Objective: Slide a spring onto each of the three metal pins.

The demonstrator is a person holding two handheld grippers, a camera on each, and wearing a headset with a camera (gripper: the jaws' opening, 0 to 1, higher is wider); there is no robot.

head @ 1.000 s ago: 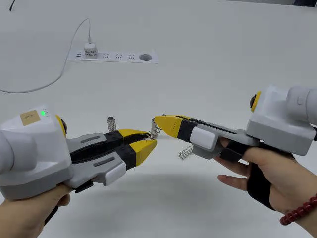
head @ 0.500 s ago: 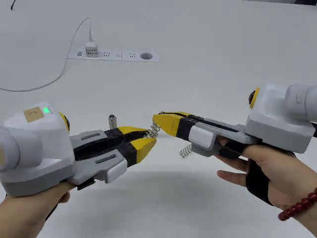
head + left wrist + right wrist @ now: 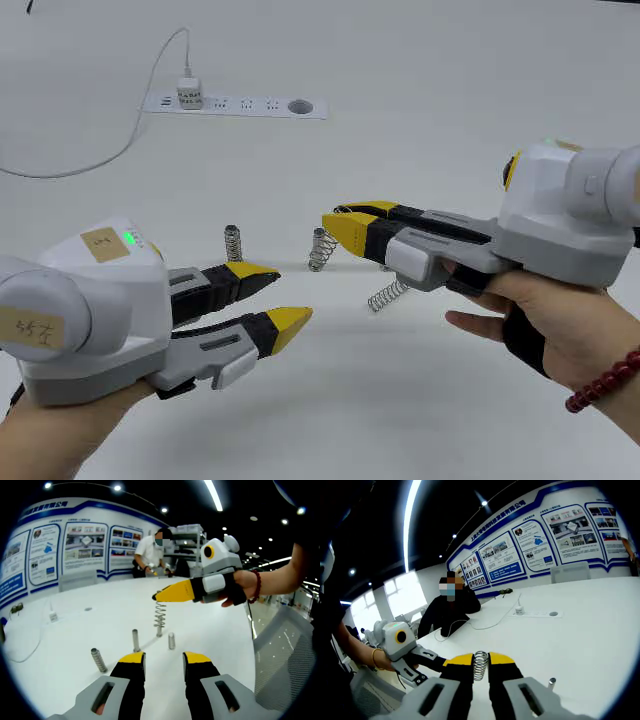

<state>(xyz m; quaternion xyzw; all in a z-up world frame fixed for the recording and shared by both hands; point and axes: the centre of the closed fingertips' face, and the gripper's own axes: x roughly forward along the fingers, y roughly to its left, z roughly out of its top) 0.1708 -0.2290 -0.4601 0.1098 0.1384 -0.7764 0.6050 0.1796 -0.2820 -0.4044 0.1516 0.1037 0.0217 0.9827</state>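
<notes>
The left gripper (image 3: 295, 292) is nearest, low on the left. Its jaws stand wide apart and there is nothing between them. In the left gripper view a bare metal pin (image 3: 135, 640) stands upright just beyond these jaws.

A little further, one loose spring (image 3: 388, 295) lies on its side on the white table (image 3: 450, 120), below the right gripper's body. The right gripper (image 3: 330, 217) comes in from the right. Its jaws are closed on the top end of a second spring (image 3: 321, 250), which hangs down, a little tilted. The lower end of this spring meets a pin on the table; I cannot tell if the coils are around it.

To the left, well apart from both grippers, a third spring (image 3: 233, 242) sits upright on its own pin.

Far back on the table lies a white power strip (image 3: 235, 104) with a plugged charger (image 3: 187, 92) and a cable (image 3: 110, 155).
</notes>
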